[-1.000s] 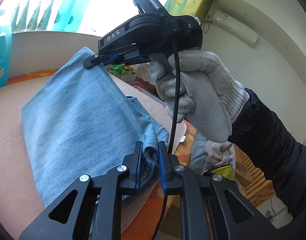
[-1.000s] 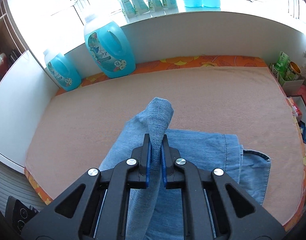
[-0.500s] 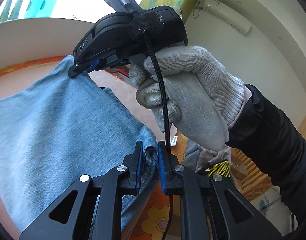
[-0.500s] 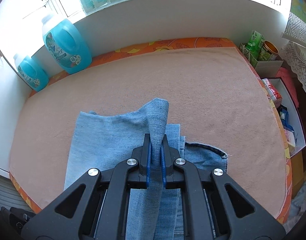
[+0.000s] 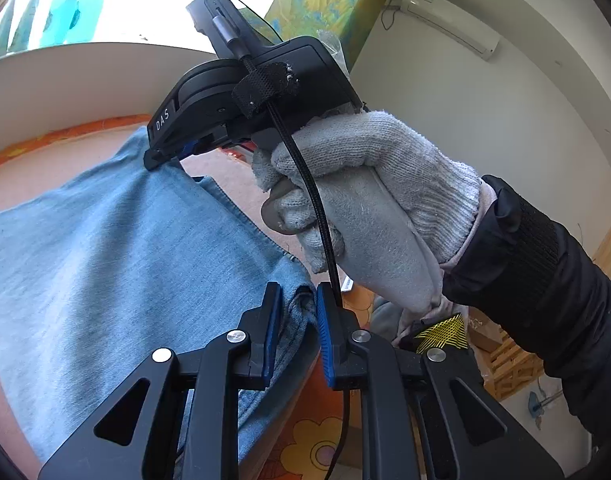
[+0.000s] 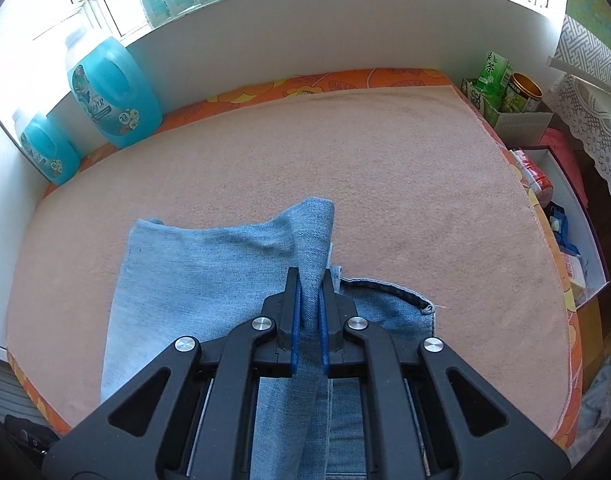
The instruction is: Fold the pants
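Light blue denim pants (image 6: 209, 276) lie partly folded on the pink towel-covered table (image 6: 345, 168). My right gripper (image 6: 310, 300) is shut on a raised fold of the pants' edge. My left gripper (image 5: 298, 312) is shut on a bunched edge of the same pants (image 5: 105, 264). In the left wrist view the right gripper's black body (image 5: 241, 108) shows, held by a gloved hand (image 5: 365, 208), its tip clamped on the far corner of the denim. The waistband (image 6: 389, 288) lies flat to the right under the lifted layer.
Blue detergent bottles (image 6: 109, 92) stand along the far left of the table, more on the sill. A box with a green carton and a tin (image 6: 505, 100) stands at the right edge, with an open box of items (image 6: 561, 240) below it.
Both grippers have carried the held denim edge rightward across the table. The top layer now covers more of the lower layer, near the waistband. Both grips stay shut.
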